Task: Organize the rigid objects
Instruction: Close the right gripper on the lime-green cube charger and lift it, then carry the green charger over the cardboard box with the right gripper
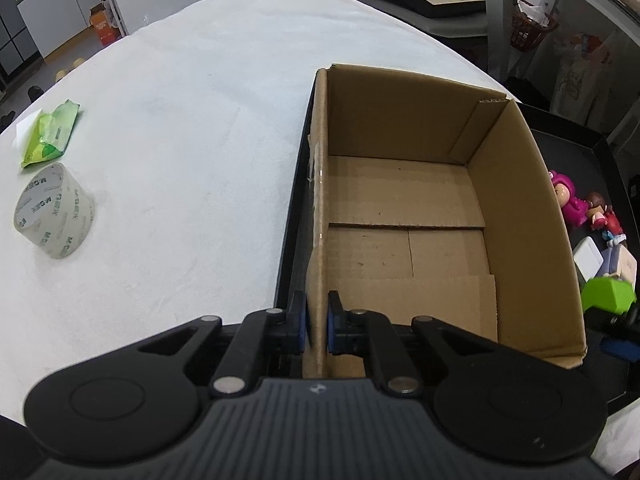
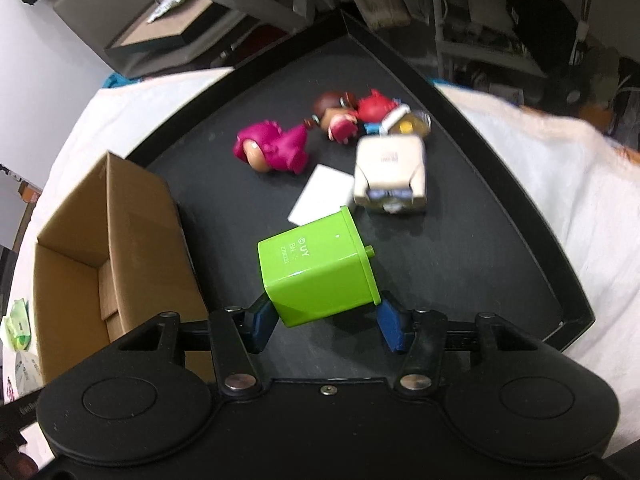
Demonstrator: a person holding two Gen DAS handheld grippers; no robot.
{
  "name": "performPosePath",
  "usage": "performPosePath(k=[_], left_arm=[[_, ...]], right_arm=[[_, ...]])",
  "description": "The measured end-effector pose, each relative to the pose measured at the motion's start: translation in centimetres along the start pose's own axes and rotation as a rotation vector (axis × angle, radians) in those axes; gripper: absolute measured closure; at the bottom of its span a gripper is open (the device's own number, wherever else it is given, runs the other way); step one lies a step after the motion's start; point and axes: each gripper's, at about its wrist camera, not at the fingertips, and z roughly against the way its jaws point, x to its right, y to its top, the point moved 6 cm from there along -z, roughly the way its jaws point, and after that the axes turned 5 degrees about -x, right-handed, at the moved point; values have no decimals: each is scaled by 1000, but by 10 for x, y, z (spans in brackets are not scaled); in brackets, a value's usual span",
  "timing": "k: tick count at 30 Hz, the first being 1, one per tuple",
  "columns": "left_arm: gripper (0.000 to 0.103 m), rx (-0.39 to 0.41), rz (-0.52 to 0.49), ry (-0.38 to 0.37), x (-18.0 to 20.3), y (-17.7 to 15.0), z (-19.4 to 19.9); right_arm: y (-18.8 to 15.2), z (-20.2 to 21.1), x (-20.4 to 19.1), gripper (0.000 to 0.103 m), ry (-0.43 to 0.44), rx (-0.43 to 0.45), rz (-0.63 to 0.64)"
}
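Left gripper [image 1: 316, 326] jaws pinch cardboard box [image 1: 400, 208] wall, steadying it | right gripper [image 2: 326, 322] jaws clamp green cube [image 2: 316, 270] above black tray [image 2: 500, 216], likely box-bound

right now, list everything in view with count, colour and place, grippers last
cardboard box: 1, brown, empty, on tray's left part
tray: 1, black, on white table
green cube: 1, lime, held above tray
pink figure: 1, magenta, lying on tray
small figures: a cluster, count unclear, red and brown, tray's far side
beige box: 1, tray
white card: 1, tray
tape roll: 1, clear, table
green packet: 1, table
left gripper: clamps box wall
right gripper: grips cube
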Motion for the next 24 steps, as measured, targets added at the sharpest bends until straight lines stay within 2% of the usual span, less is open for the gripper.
performPosePath(k=[6, 17, 24], left_arm=[[94, -3, 0, -10, -3, -7, 1], [94, -7, -44, 0, -3, -11, 5], [94, -15, -37, -17, -7, -10, 4]], right_arm=[[5, 16, -11, 51, 8, 56, 37], [10, 45, -45, 51, 86, 145, 83], [7, 56, -70, 51, 132, 187, 146]])
